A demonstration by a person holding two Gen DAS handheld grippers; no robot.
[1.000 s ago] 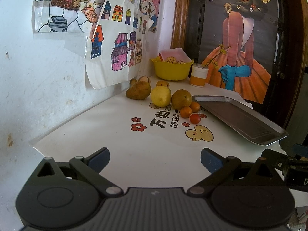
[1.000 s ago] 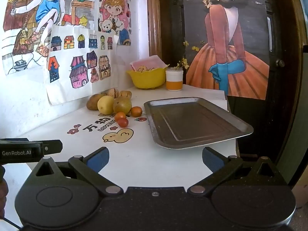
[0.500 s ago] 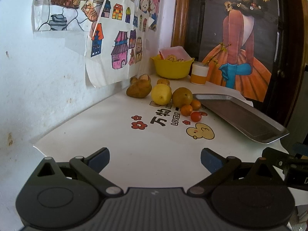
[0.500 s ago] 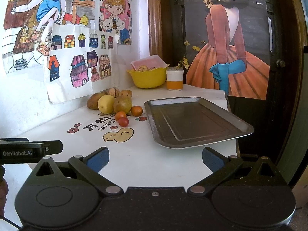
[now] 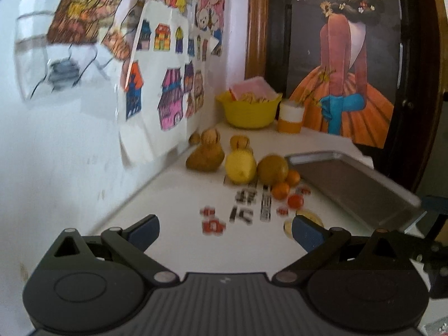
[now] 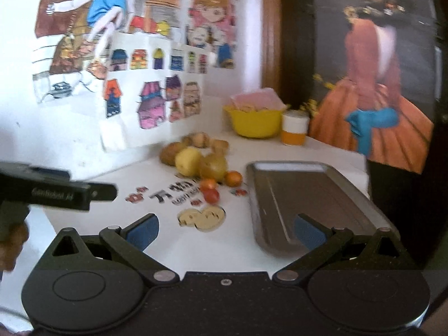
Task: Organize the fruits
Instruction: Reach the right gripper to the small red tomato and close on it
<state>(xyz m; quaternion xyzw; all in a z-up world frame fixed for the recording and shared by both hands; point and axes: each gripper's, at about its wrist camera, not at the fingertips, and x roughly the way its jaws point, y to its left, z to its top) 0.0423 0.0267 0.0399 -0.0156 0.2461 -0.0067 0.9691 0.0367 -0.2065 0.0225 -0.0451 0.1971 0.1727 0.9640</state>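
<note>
Three small orange fruits [image 5: 280, 190], one tray [image 6: 308, 196] (bare), both grippers' jaws spread.

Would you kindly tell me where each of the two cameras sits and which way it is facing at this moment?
Left wrist: sits on the left claw, facing the table corner and fruit pile; its own open fingers show, and the right claw's body at the right edge.
Right wrist: sits on the right claw, facing the metal tray and fruit; its open fingers show, the left claw's body and a hand at left.
Shared: fruit, tray, yellow bowl, orange-and-white cup.
</note>
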